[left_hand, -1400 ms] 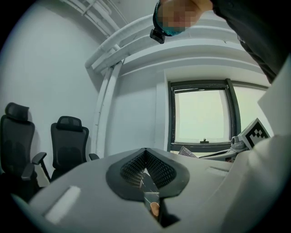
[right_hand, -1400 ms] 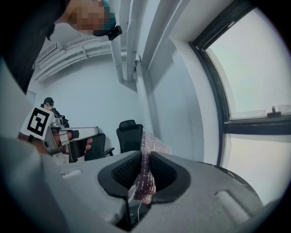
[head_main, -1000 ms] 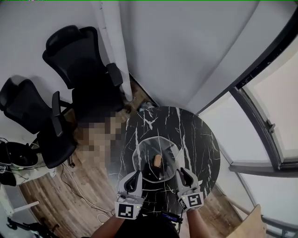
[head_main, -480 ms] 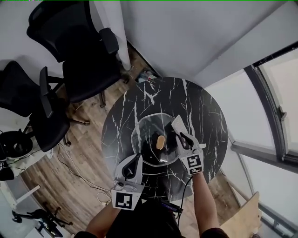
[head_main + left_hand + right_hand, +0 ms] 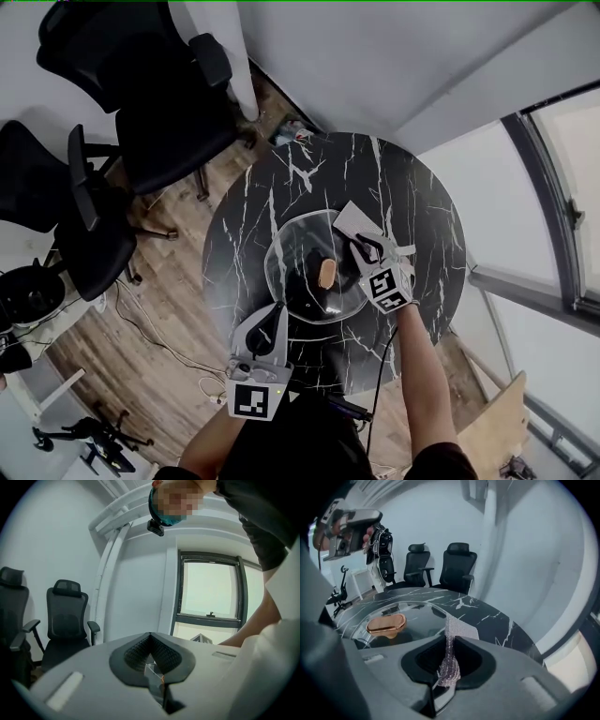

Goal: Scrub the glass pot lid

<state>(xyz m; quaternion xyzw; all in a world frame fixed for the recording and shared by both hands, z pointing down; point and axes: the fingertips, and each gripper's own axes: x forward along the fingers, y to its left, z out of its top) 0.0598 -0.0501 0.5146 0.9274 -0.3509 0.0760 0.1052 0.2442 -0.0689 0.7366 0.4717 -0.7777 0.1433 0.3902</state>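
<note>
The glass pot lid (image 5: 302, 246) lies flat in the middle of the round black marble table (image 5: 417, 202), its copper-coloured handle (image 5: 325, 274) on top. My right gripper (image 5: 362, 246) hovers at the lid's right rim, shut on a silvery mesh scrub cloth (image 5: 353, 219) that sticks out past its tips over the lid's far right edge. In the right gripper view the cloth (image 5: 456, 630) is pinched between the jaws of the right gripper (image 5: 449, 654), with the lid (image 5: 415, 616) and handle (image 5: 386, 624) to the left. My left gripper (image 5: 271, 322) is at the table's near-left edge, shut and empty, off the lid.
Two black office chairs (image 5: 159, 131) (image 5: 89, 234) stand on the wooden floor left of the table. Cables (image 5: 155, 342) trail over the floor near them. A white wall runs behind the table and a window frame (image 5: 553, 197) along the right.
My right gripper has moved from the table's near edge out to the lid's right rim, with the cloth in it. The left gripper has hardly moved.
</note>
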